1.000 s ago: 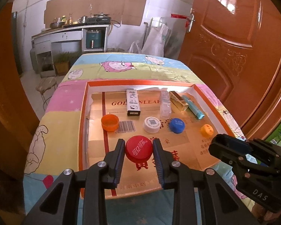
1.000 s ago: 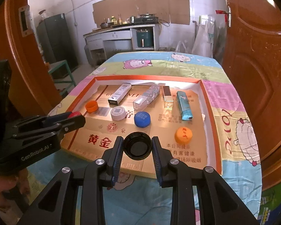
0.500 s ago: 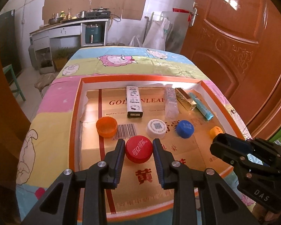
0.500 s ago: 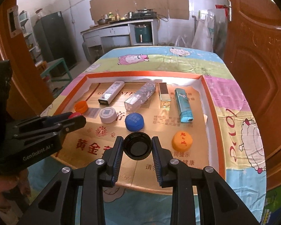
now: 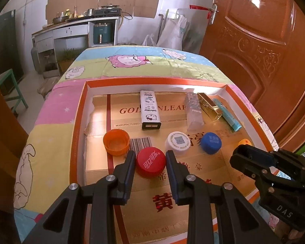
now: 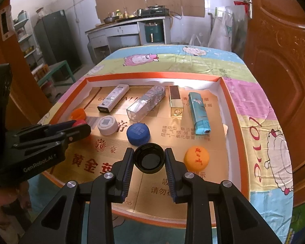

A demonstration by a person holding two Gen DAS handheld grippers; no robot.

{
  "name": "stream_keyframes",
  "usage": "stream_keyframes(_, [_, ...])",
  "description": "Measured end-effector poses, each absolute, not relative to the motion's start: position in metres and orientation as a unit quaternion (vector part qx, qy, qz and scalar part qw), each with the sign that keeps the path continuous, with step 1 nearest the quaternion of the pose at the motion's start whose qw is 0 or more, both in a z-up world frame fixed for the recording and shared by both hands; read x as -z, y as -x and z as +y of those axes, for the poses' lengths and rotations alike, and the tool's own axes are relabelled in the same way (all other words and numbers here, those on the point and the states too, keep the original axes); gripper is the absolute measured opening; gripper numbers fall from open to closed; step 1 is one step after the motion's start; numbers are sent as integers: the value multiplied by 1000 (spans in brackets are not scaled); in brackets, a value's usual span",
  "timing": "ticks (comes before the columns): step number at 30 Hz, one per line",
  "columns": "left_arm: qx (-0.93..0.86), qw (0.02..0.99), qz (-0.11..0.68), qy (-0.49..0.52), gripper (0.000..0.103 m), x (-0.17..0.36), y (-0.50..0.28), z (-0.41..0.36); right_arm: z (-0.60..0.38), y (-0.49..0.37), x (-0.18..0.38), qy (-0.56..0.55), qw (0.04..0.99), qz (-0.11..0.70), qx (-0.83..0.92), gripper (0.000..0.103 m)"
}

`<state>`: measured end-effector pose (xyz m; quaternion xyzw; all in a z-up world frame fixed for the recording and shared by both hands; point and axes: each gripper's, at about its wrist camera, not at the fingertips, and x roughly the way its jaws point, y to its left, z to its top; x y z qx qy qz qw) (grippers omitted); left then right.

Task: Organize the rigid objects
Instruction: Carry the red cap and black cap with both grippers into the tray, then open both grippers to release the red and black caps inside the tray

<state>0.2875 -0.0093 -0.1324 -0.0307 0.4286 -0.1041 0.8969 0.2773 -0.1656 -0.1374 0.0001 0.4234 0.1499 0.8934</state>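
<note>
My left gripper (image 5: 150,163) is shut on a red bottle cap (image 5: 151,161), held over the orange-rimmed tray (image 5: 77,122) just right of the orange cap (image 5: 116,141). My right gripper (image 6: 149,161) is shut on a black cap (image 6: 149,160), open side up, between the blue cap (image 6: 138,133) and the yellow-orange cap (image 6: 196,158). A white cap (image 5: 178,143) and the blue cap (image 5: 210,143) lie in a row in the tray. Behind them lie a white printed box (image 5: 149,109), a clear bottle (image 5: 193,111), a gold box (image 5: 209,106) and a teal lighter (image 6: 199,112).
The tray sits on a table with a cartoon-print cloth (image 5: 130,61). A wooden door (image 5: 260,40) stands close on the right. A green stool (image 6: 59,71) and a kitchen counter (image 6: 128,30) are beyond the table's far and left sides.
Both grippers have moved forward over the tray with their caps still held. The red cap now sits level with the row of caps, and the black cap is closer to the blue cap.
</note>
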Motion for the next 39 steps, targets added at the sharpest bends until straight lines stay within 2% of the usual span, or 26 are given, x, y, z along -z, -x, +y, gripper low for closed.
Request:
stream_keyframes(29, [106, 899, 425, 25, 31, 139, -291, -11, -159, -285, 151, 17, 889, 432, -147, 31])
stream_keyframes(32, [106, 899, 424, 23, 31, 138, -290, -11, -158, -284, 151, 20, 890, 433, -145, 36])
stream_keyframes(34, [104, 899, 425, 18, 31, 139, -290, -11, -158, -284, 151, 19, 889, 433, -146, 43])
stream_keyframes(39, [101, 901, 422, 14, 43, 137, -289, -13, -158, -284, 151, 14, 889, 434, -147, 44])
